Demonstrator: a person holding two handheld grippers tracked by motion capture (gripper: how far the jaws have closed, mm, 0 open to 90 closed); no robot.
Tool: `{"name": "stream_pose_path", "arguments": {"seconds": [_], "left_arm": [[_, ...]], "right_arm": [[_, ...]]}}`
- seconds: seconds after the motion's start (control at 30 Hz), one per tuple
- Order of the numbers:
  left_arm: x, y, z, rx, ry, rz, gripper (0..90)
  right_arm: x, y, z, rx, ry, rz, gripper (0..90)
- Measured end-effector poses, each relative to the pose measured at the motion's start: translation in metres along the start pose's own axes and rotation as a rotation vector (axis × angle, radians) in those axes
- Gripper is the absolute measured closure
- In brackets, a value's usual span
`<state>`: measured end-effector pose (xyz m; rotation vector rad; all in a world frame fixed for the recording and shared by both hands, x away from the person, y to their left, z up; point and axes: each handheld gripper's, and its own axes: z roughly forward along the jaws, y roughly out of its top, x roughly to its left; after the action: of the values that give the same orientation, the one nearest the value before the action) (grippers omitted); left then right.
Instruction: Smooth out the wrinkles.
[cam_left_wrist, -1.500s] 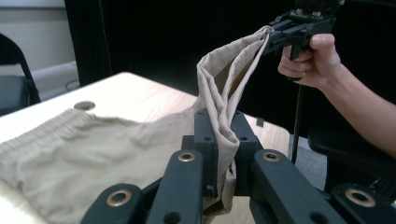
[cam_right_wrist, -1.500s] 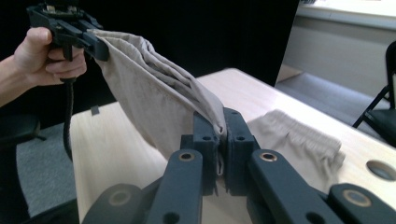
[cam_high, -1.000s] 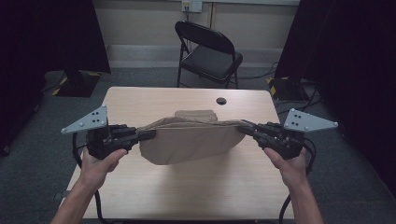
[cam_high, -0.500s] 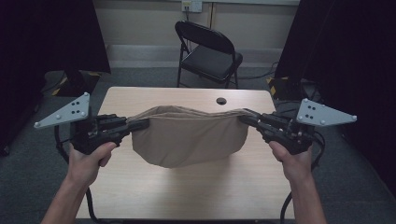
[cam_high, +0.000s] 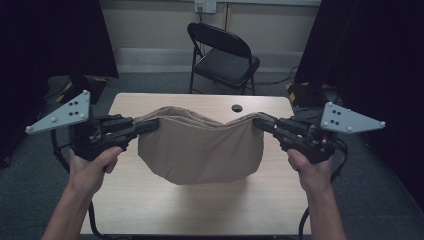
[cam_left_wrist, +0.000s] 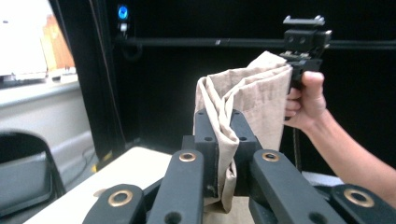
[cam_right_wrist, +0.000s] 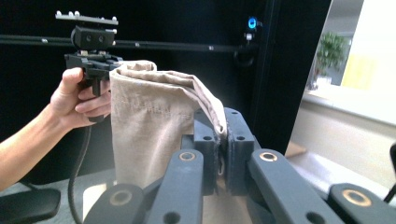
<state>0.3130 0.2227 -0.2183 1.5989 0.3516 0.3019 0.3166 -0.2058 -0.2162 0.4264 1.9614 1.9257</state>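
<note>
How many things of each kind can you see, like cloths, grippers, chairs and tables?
Tan cloth: 1
Grippers: 2, the left gripper and the right gripper, each shut on a top edge of the cloth
Wooden table: 1
Black folding chair: 1
Total: 5

You stand in lab or recording studio, not home. Black curtains (cam_high: 380, 65) drape both sides of frame, upper left and upper right. Single plain wooden surface (cam_high: 150, 200) at centre on grey carpet (cam_high: 380, 200). Lone black folding chair (cam_high: 225, 55) at top centre, against bare beige wall (cam_high: 150, 25) with power outlet (cam_high: 205, 6). Yellow-black hazard tape (cam_high: 300, 92) on stand feet. Blue indicator light (cam_left_wrist: 122, 12) glows on dark rig at upper left of left gripper view.
</note>
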Motion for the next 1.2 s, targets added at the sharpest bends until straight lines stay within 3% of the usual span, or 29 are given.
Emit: {"name": "stream_pose_path", "arguments": {"seconds": [0.23,0.37,0.5,0.83,1.1,1.2], "left_arm": [[0.029,-0.032,0.011,0.056,0.006,-0.094,85.7],[0.048,-0.056,0.026,0.13,0.02,-0.148,85.6],[0.061,-0.078,0.035,0.161,0.026,-0.198,85.6],[0.095,-0.12,0.06,0.238,0.05,-0.292,85.6],[0.126,-0.148,0.081,0.324,0.09,-0.342,85.6],[0.135,-0.155,0.086,0.328,0.104,-0.369,85.5]], "right_arm": [[-0.016,-0.028,0.001,0.085,-0.048,0.046,86.0],[-0.024,-0.049,0.006,0.141,-0.049,0.084,85.9],[-0.034,-0.071,0.009,0.189,-0.074,0.119,85.9],[-0.064,-0.11,0.027,0.301,-0.142,0.174,85.7],[-0.088,-0.138,0.042,0.344,-0.158,0.247,85.5],[-0.094,-0.143,0.048,0.367,-0.166,0.26,85.4]]}}
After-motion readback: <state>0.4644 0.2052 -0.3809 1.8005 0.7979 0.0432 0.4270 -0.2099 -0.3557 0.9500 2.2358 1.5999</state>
